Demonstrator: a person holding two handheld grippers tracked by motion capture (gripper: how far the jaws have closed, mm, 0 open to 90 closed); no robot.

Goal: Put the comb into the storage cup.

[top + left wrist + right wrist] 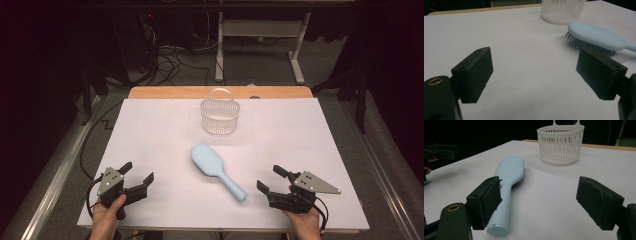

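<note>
Item: pale blue hairbrush [216, 170], bristles down at table centre, handle end pointing to five o'clock. White slotted basket [220, 116] at twelve o'clock of it, apart. Left gripper [136, 180] at eight o'clock, jaws wide, empty. Right gripper [272, 180] just off the handle tip, jaws wide, empty. Handling note: the right gripper looks best placed; straddle the narrow handle squarely, close mid-handle, lift level.

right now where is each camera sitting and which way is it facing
High view: above the person's table edge, looking forward and down; both hands show, left tongs and right tongs.
Left gripper view: rides the left tongs, facing hairbrush and basket; own jaws show.
Right gripper view: rides the right tongs, along the brush handle; own jaws show.
All share hairbrush and basket.
</note>
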